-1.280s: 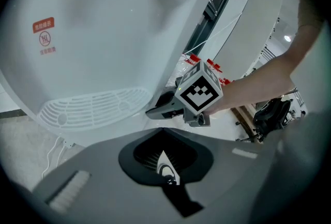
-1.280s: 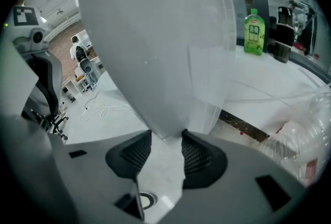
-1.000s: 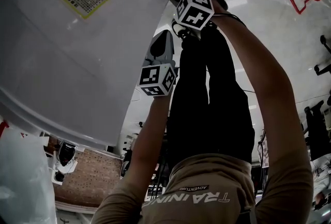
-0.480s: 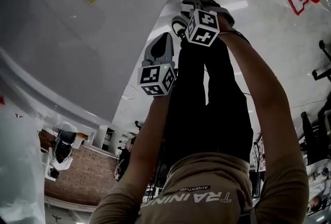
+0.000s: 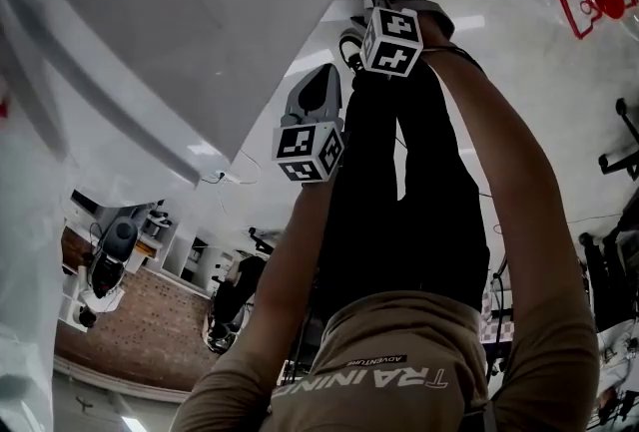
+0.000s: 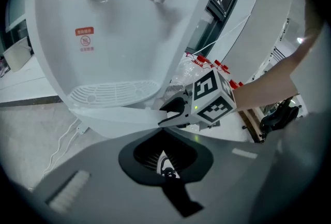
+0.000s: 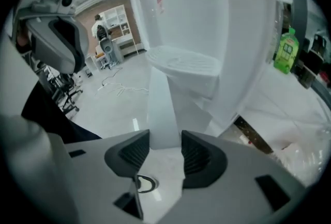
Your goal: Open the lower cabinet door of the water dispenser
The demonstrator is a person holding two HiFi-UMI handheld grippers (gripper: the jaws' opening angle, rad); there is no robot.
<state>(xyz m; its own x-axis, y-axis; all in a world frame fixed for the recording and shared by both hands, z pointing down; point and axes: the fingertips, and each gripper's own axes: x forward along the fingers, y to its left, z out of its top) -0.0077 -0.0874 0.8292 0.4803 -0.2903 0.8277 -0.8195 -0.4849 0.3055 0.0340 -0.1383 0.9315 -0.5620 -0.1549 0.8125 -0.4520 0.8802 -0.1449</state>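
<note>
Pale floor (image 7: 103, 99), white water dispenser (image 7: 207, 11), thin white cabinet door (image 7: 164, 114) edge-on

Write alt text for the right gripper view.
The right gripper, its jaws opening, has the white edge of the lower cabinet door between them. Beyond rises the water dispenser with its drip tray; a green bottle stands at right.

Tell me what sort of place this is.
Likely an office or workshop room: a white water dispenser with a drip tray, white shelving across the room, and cables trailing over a glossy floor.
</note>
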